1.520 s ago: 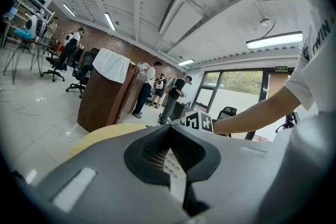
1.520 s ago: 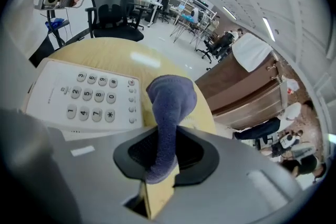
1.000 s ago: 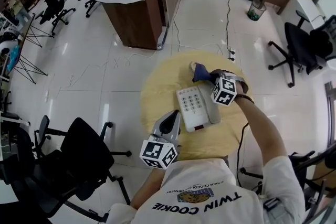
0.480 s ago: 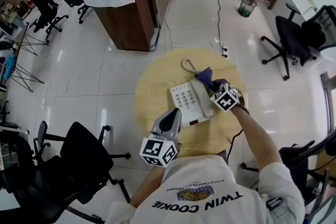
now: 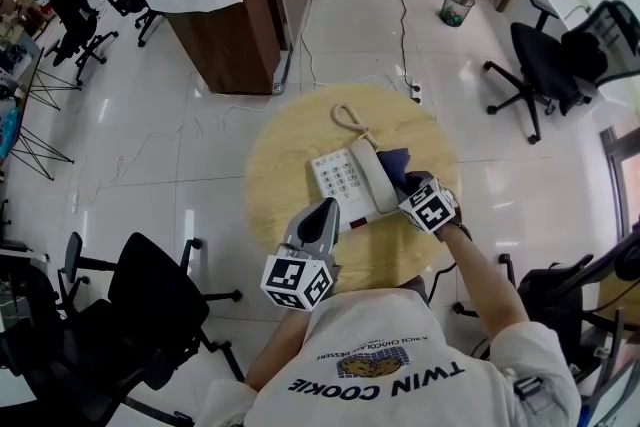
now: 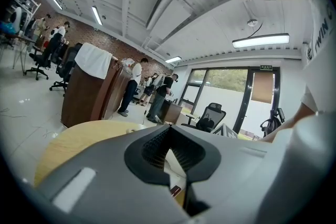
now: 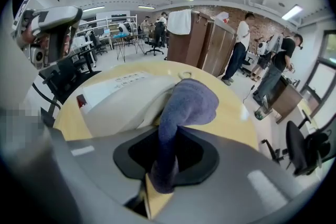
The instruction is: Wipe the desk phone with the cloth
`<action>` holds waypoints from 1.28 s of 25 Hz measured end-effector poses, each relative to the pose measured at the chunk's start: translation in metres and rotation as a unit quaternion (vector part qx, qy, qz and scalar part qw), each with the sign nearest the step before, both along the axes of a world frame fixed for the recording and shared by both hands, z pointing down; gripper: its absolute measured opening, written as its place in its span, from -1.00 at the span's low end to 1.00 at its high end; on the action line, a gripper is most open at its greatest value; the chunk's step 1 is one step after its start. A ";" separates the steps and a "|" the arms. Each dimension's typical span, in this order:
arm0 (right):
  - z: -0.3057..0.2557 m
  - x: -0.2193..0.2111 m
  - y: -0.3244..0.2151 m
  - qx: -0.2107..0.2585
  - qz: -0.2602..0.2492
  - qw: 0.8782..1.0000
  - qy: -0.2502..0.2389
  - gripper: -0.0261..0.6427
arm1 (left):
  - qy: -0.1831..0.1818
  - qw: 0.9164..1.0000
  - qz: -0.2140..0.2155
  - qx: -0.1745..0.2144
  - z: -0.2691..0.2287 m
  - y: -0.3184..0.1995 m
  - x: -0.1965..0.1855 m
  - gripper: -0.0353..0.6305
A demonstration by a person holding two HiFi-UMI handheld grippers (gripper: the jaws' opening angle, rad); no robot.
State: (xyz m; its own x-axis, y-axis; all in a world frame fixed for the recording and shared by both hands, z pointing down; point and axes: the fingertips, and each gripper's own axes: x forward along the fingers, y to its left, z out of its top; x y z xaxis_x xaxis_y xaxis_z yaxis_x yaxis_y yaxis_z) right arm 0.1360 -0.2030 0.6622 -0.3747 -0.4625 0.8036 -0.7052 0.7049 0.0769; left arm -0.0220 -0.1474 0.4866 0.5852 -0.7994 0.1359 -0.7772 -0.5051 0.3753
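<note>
A white desk phone (image 5: pixel 348 183) lies on the round wooden table (image 5: pixel 280 155), its coiled cord (image 5: pixel 350 122) looping away at the far side. My right gripper (image 5: pixel 408 185) is shut on a dark blue cloth (image 5: pixel 395 164), which rests against the phone's handset side. In the right gripper view the cloth (image 7: pixel 184 113) rises from between the jaws and touches the white phone (image 7: pixel 123 99). My left gripper (image 5: pixel 322 215) hovers at the table's near edge, just short of the phone, shut and holding nothing (image 6: pixel 169 150).
A dark wooden cabinet (image 5: pixel 235 10) draped with a white cloth stands beyond the table. Black office chairs (image 5: pixel 140 305) sit at near left and far right (image 5: pixel 545 65). People stand in the background, and a cable (image 5: pixel 405 5) runs across the glossy floor.
My right gripper has dragged the cloth from the phone's far end down along its right side toward me. The left gripper has held its place near the table edge.
</note>
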 end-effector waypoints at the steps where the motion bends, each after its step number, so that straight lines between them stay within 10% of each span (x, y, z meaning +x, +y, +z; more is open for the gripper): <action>1: 0.001 0.002 0.005 -0.001 0.001 1.000 0.001 -0.72 | 0.000 1.000 0.001 0.002 -0.001 0.000 0.001 -0.93; 13: 0.004 0.019 0.087 -0.026 0.006 1.000 0.010 -0.72 | 0.002 1.000 0.005 0.006 -0.003 0.005 0.004 -0.93; 32: 0.010 -0.039 0.149 -0.047 -0.153 0.986 0.043 -0.72 | 0.006 1.000 -0.008 0.006 -0.003 0.008 0.001 -0.93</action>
